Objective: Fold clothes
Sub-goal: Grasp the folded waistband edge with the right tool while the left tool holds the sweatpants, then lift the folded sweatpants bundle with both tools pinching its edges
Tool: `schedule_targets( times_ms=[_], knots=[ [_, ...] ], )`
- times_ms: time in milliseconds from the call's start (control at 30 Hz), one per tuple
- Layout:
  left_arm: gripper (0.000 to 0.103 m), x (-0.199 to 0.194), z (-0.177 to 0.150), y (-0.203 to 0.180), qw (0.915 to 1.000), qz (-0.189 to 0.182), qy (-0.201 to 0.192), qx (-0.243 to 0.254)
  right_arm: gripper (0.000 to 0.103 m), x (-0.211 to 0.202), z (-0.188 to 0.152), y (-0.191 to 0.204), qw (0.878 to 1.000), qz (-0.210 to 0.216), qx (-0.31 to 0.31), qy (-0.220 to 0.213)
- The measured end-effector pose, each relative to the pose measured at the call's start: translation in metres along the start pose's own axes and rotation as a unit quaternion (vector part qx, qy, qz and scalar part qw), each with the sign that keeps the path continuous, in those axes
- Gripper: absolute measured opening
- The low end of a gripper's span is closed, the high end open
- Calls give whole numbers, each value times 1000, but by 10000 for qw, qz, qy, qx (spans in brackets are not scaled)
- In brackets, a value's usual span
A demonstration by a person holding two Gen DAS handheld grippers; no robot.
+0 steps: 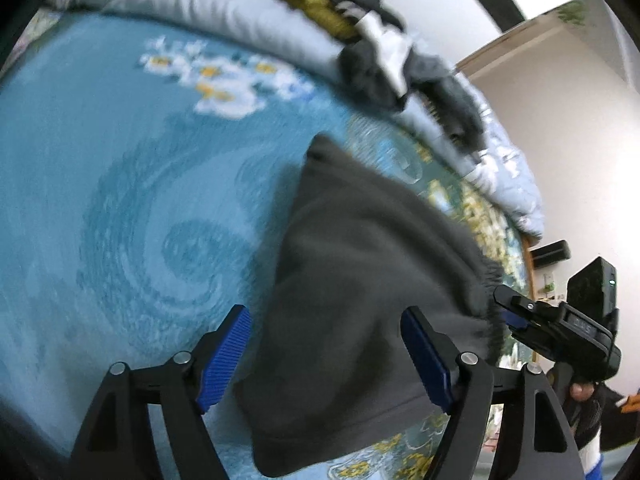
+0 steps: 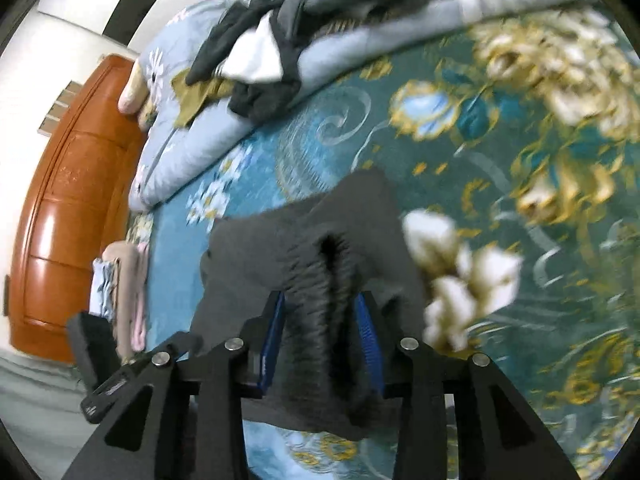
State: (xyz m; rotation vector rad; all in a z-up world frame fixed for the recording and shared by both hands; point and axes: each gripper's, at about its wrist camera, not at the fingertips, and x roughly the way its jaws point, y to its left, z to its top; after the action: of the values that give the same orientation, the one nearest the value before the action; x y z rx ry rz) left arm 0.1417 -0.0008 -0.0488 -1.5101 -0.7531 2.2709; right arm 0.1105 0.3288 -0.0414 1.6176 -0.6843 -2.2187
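Note:
A dark grey garment (image 1: 360, 264) hangs lifted above the teal patterned bedspread (image 1: 120, 208). My left gripper (image 1: 326, 320) is open, its blue pads wide apart, and the cloth drapes through the gap. In the same view my right gripper (image 1: 516, 312) pinches the garment's fuzzy right edge, with a person's hand (image 1: 580, 392) behind it. In the right wrist view my right gripper (image 2: 320, 304) is shut on a bunched fold of the grey garment (image 2: 304, 240). The body of my left gripper (image 2: 96, 360) shows at the lower left, with its fingers out of sight.
A heap of unfolded clothes (image 1: 360, 32) lies on a rolled pale blue quilt (image 1: 224, 12) at the bed's far side; the same heap of clothes (image 2: 260, 52) shows in the right wrist view. Folded items (image 2: 120, 292) are stacked near a wooden headboard (image 2: 68, 200).

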Motion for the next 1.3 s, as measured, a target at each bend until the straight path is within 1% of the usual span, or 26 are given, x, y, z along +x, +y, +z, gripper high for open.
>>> schedule_targets(
  times_ms=[67,133,200,233,267,300,367,433,567,700,800,867,933,967,1000,1033,1067,1100,1167,1233,1300],
  knots=[
    [80,-8,1,-4,9997,-168,-176,83,39,-16,3,-3,9996,-149,51,-228],
    [80,-14,2,-9,9988,-363,-289,174,39,-21,2,4,9997,-7,-10,-239],
    [80,-14,1,-19,9974,-507,-311,412,39,-19,-7,24,9992,216,-310,-94],
    [80,-14,1,-25,9966,-526,-285,573,39,-14,-14,35,9981,293,-533,38],
    [80,-12,0,-31,9959,-515,-243,706,42,-5,-21,47,9958,310,-828,239],
    [80,-9,0,-36,9953,-476,-178,829,48,4,-29,59,9922,325,-1124,440],
    [80,-2,-2,-44,9940,-387,-46,1020,50,16,-39,68,9850,69,-1605,635],
    [80,5,-3,-47,9936,-314,82,1080,50,19,-39,62,9858,-33,-1570,586],
    [80,18,-8,-40,9945,-11,382,975,50,28,-39,48,9914,12,-1224,455],
    [80,30,-10,-29,9950,182,635,746,50,37,-39,33,9956,58,-875,324],
    [80,32,-10,-23,9955,232,703,592,51,40,-39,27,9972,82,-695,252],
    [80,29,-9,-22,9963,190,638,544,51,34,-38,33,9959,62,-852,310],
    [80,24,-7,-20,9975,95,535,460,51,25,-35,34,9949,86,-984,215],
    [82,24,-6,-16,9980,106,517,356,55,20,-34,34,9945,75,-1035,134],
    [82,24,-5,-11,9983,142,508,238,64,15,-32,33,9941,64,-1085,52],
    [82,25,-4,-6,9985,178,498,120,69,10,-30,32,9935,53,-1136,-29],
    [82,27,-4,0,9984,163,543,-30,76,7,-28,26,9938,-32,-1107,-104],
    [82,29,-4,6,9979,131,607,-191,78,7,-27,18,9948,-48,-1009,-95],
    [82,32,-3,16,9962,-44,706,-504,78,11,-27,0,9971,5,-767,3],
    [85,33,-4,18,9957,-93,715,-575,78,19,-29,-16,9983,134,-531,189],
    [90,35,-4,20,9954,-99,748,-593,78,26,-32,-23,9982,289,-444,282]
  ],
)
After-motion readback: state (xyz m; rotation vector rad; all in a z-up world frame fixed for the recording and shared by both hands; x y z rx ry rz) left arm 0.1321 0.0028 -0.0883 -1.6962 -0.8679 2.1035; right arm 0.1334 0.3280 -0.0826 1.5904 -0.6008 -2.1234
